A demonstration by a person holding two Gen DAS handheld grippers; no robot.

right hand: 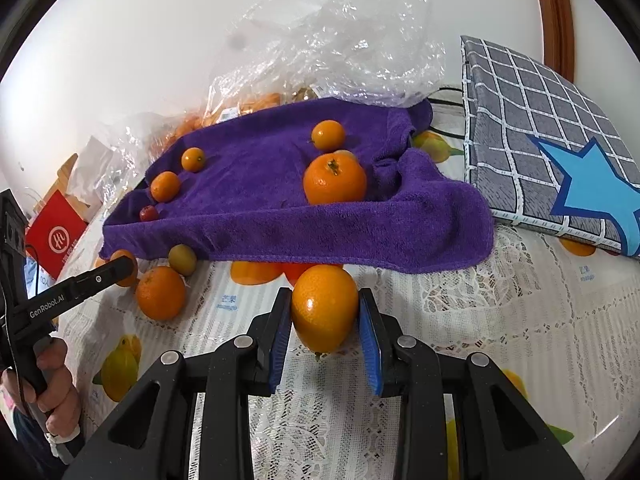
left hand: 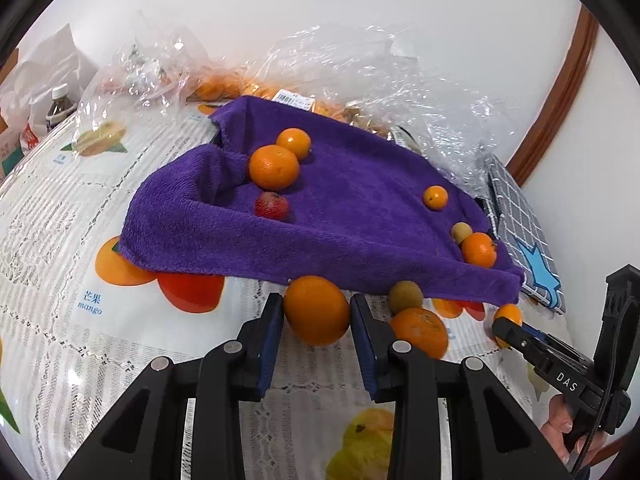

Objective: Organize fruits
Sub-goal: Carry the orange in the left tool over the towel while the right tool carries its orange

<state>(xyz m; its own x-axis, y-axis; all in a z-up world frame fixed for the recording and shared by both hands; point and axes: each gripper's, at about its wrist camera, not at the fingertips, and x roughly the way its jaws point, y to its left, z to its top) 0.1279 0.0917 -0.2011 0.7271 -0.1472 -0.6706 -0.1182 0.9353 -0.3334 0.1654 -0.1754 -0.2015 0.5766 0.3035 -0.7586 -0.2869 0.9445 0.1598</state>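
Each tool clamps an orange just off the towel's (left hand: 320,216) near edge, over the desk (left hand: 80,360): left tool (left hand: 317,312) on one (left hand: 317,310), right tool (right hand: 325,316) on another (right hand: 325,312). Right orange's long axis runs upright, stem end down; the left one looks nearly round, axis unclear.

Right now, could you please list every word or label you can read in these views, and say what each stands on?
"DAS": right tool's arm.
"GenRobot.AI": left tool's arm.
"mango", below Chinese characters: tablecloth.
Barcode sticker on plastic bag: too small.
Red bag's round logo: unreadable.
Bottle label: blurred.
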